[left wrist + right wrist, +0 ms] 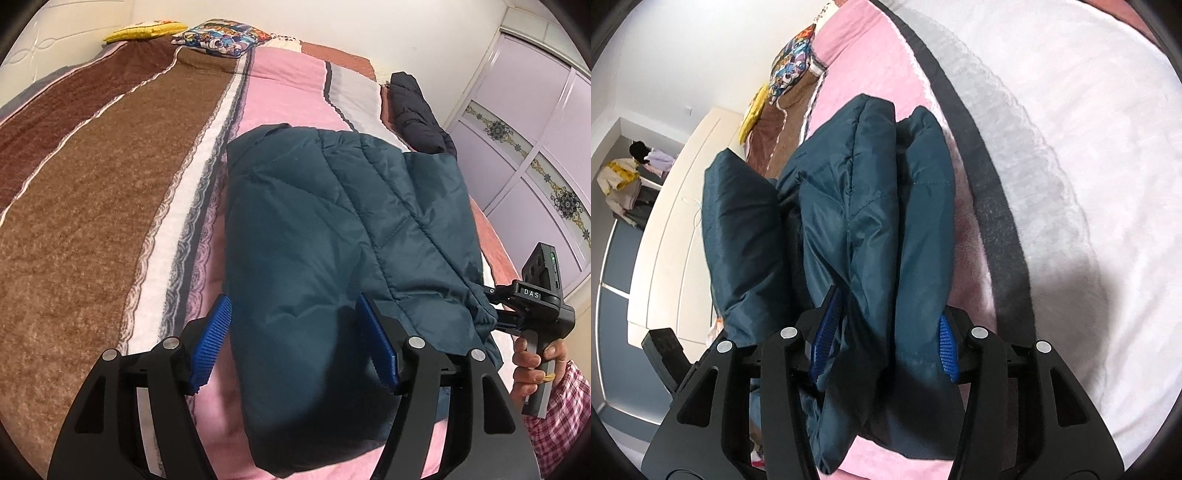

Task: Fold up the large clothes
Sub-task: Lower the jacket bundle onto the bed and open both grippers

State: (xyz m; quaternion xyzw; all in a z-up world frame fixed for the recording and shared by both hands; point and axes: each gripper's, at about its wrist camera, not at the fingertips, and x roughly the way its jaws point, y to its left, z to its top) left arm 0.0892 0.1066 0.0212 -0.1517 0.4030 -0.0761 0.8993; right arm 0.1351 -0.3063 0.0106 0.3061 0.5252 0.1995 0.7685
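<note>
A dark teal quilted jacket lies folded into a thick bundle on the pink stripe of the bed blanket. My left gripper straddles the bundle's near end with its jaws wide. The blue pads stand beside the fabric and do not pinch it. In the right wrist view the jacket shows stacked puffy folds. My right gripper is open around the near folds, and its blue pads rest against the fabric on either side. A hand holds that gripper's handle at the jacket's right edge.
The blanket has brown, white and pink stripes. A yellow pillow and a cartoon-print pillow lie at the far end. A black garment sits on the bed's right edge. Lavender wardrobe doors stand to the right. A cream bed frame shows beyond.
</note>
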